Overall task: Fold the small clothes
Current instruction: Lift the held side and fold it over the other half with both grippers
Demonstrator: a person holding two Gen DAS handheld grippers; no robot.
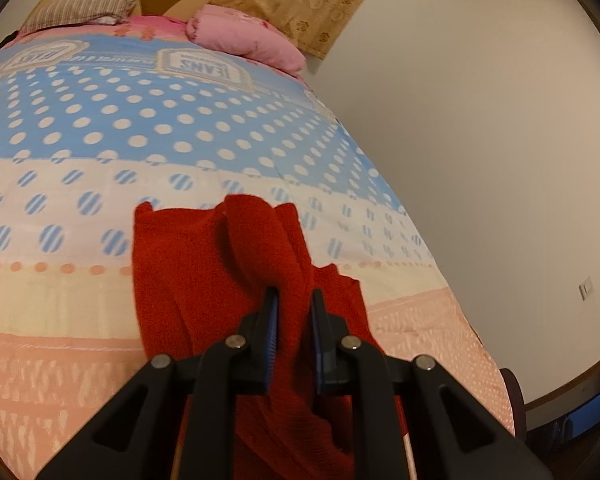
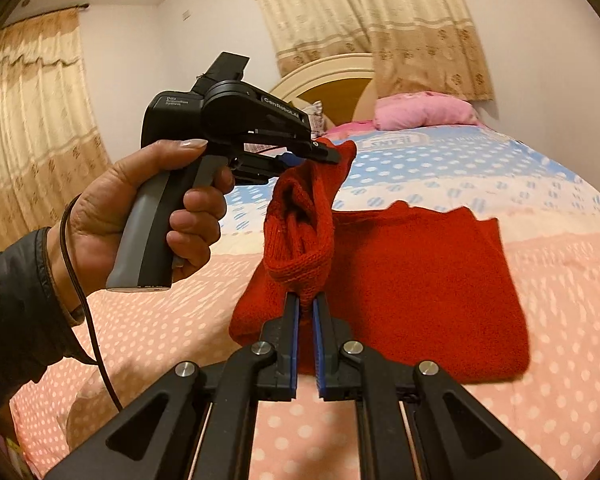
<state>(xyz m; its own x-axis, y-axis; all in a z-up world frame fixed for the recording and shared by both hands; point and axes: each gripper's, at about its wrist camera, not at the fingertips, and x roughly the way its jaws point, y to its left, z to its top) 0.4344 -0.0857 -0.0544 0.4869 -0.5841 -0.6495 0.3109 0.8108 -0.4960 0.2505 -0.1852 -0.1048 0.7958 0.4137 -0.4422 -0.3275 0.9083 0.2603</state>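
1. The left gripper (image 1: 294, 300) has its jaws drawn narrow, pinching a thick fold of the red knitted sweater (image 1: 204, 272); knit bunches between the blue pads (image 1: 272, 320) and hangs below them.
2. From the right wrist view, the same left gripper (image 2: 332, 154) is held up above the bed by the person's left hand (image 2: 148, 216), with a point of the red knit caught at its tips.
3. The right gripper (image 2: 307, 300) has its jaws almost together, clamped on the ribbed cuff edge of the sleeve (image 2: 300, 232), which hangs as an open tube between the two grippers.
4. The sweater's body (image 2: 428, 280) lies flat on the bedspread (image 2: 560, 320), over its pink-dotted band, with only the sleeve lifted off it.
5. A pink pillow (image 2: 424, 114) lies at the head of the bed, by the cream headboard (image 2: 332, 76), well apart from the sweater.
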